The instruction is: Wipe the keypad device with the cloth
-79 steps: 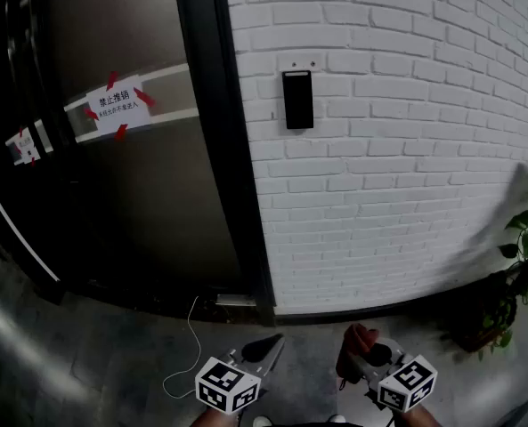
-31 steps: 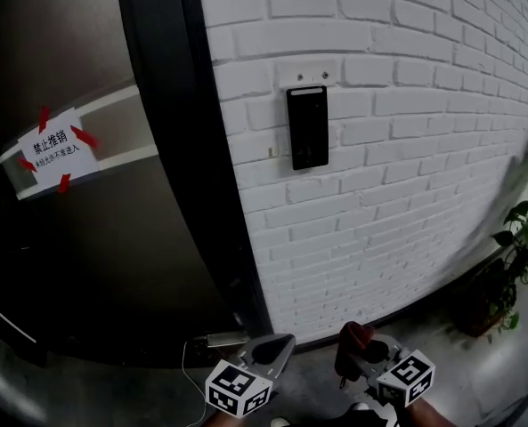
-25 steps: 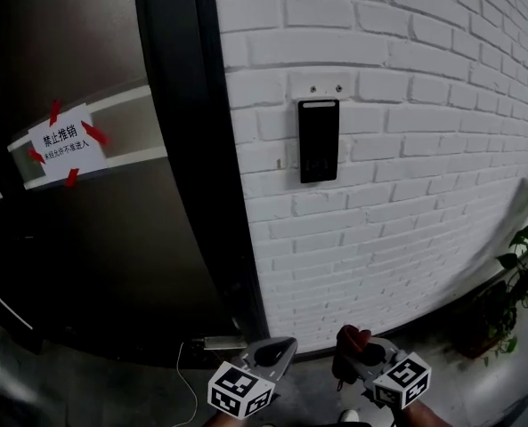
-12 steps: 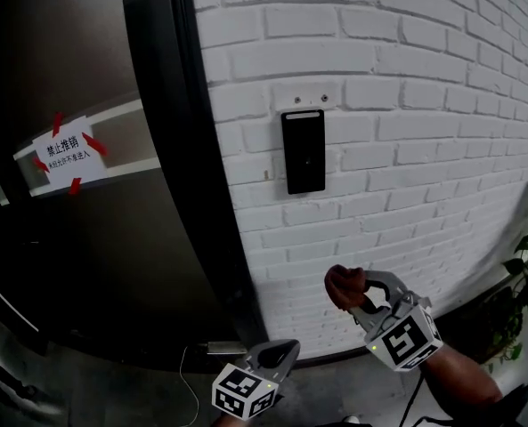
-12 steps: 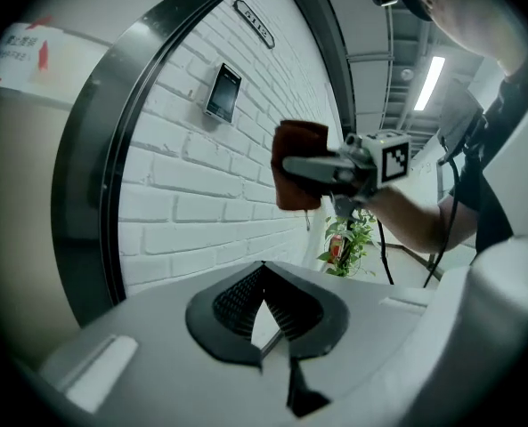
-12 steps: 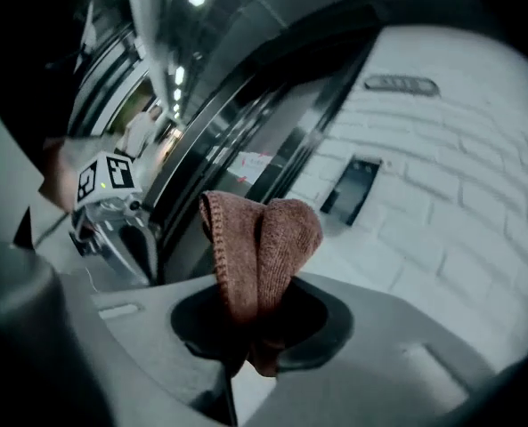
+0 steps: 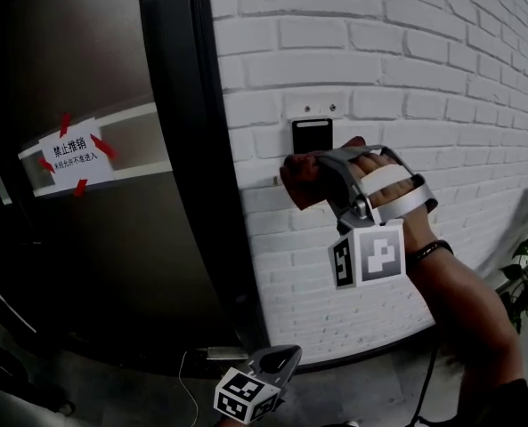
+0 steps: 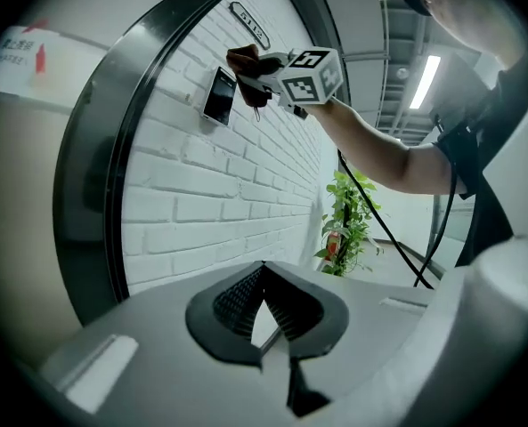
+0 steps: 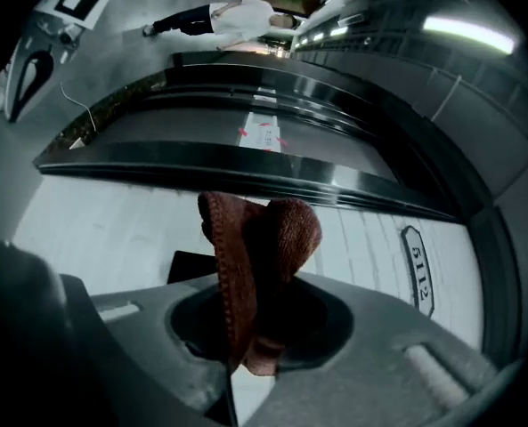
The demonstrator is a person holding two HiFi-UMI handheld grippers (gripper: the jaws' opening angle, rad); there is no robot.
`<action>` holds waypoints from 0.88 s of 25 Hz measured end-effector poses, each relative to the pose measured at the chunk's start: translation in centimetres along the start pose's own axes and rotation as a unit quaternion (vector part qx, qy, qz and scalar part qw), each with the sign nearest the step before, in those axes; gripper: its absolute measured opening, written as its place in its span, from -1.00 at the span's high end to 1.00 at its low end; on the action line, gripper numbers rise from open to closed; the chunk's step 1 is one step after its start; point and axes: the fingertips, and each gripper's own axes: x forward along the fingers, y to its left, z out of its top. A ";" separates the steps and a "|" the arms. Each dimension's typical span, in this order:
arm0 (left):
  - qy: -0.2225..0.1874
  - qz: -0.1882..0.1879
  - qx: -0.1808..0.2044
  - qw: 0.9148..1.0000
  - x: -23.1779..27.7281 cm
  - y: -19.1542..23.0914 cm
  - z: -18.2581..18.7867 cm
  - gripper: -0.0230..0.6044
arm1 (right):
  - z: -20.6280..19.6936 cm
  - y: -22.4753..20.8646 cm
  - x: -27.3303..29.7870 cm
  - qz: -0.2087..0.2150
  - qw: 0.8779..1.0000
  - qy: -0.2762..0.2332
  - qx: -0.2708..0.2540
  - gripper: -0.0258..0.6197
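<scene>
Fingers (image 9: 321,323) of the right gripper (image 7: 328,174) are clamped on a bunched red-brown cloth (image 7: 301,181). The cloth sticks out past their tips and covers the lower part of the black keypad device (image 7: 312,135) on the white brick wall (image 7: 442,69). Whether cloth and device touch cannot be told. The left gripper (image 7: 279,361) hangs well below, its fingers (image 8: 232,302) closed tip to tip on nothing, with the dark door frame (image 7: 192,149) off to their left.

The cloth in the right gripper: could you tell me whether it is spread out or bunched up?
Bunched up: the cloth sticks out of the right gripper as a folded wad.
</scene>
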 end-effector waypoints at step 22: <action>0.001 -0.003 -0.002 1.000 0.3 0.4 0.4 0.87 | -0.8 -1.5 6.3 -0.044 0.998 0.047 0.005 0.76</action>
